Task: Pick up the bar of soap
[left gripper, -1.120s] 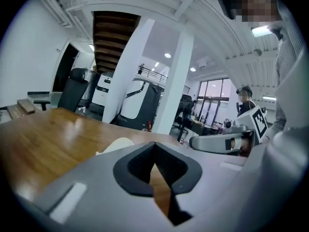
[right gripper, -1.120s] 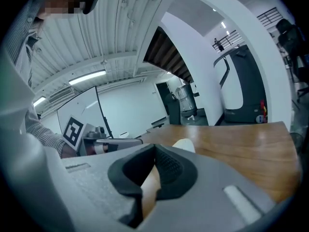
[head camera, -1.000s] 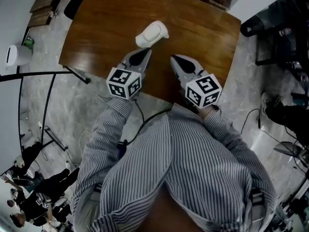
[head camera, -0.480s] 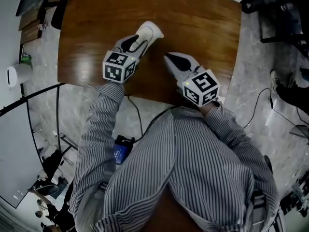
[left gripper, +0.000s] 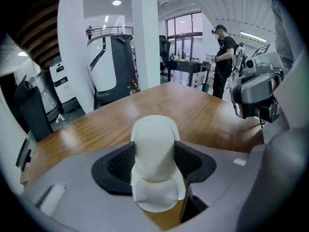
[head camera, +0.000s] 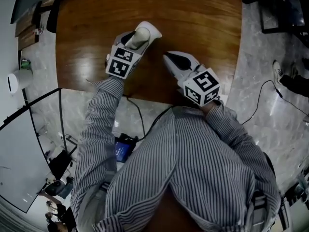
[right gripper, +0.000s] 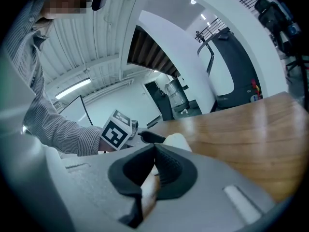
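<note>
The bar of soap (head camera: 146,33) is white and rounded and lies on the brown wooden table (head camera: 198,18). My left gripper (head camera: 136,37) has reached it, and its jaws are opening with the soap between them. In the left gripper view the soap (left gripper: 153,149) fills the gap of the left gripper (left gripper: 153,162), with a black pad close along each side. My right gripper (head camera: 169,58) is shut and empty, a little to the right of the soap. In the right gripper view the right gripper (right gripper: 154,151) has its pads together, with the soap (right gripper: 178,140) beyond.
The table's near edge (head camera: 145,96) runs just behind both grippers. A person (left gripper: 223,57) stands at a far desk in the left gripper view. A white machine (left gripper: 110,62) and a pillar (left gripper: 145,33) stand beyond the table.
My left gripper moved forward over the table to the soap and its jaws went from shut to wide around it. The right gripper barely shifted.
</note>
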A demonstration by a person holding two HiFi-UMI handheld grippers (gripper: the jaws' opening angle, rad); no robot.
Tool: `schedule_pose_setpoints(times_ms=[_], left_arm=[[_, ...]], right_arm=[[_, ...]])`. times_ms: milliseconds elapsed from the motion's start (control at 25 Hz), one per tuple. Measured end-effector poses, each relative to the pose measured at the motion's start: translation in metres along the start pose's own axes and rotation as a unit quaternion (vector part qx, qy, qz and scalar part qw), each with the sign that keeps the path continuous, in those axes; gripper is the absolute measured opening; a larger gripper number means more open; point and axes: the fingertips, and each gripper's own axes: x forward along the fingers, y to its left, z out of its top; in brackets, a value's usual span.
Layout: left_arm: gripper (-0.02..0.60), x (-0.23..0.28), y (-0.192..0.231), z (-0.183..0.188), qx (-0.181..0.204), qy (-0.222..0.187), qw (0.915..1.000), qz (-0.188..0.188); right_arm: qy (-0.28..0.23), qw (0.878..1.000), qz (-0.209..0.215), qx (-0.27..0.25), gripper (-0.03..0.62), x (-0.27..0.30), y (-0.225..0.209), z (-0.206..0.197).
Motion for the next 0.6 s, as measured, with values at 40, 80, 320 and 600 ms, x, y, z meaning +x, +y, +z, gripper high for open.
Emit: schedule_pose_setpoints(times_ms=[40,80,320,600], left_arm=[[0.267,0.001,0.0,0.0,0.005,0.004,1.0,-0.003],[0.267,0.001,-0.001,0.0,0.007,0.006,0.9999,-0.006],[0.265,0.003,0.002,0.001,0.001,0.006,0.9999,-0.016],[0.261,-0.016,0.006,0.006,-0.093,-0.045,0.9946,0.0]], right_arm=[[0.0,1.0,-0.001,0.0,0.002,-0.001,0.0,0.0],[0.0,1.0,-0.002,0.0,0.002,-0.002,0.0,0.0],[0.002,1.0,-0.007,0.0,0.003,-0.005,-0.001,-0.001],[0.001,1.0,-0.007,-0.011,0.002,-0.01,0.004,0.001]])
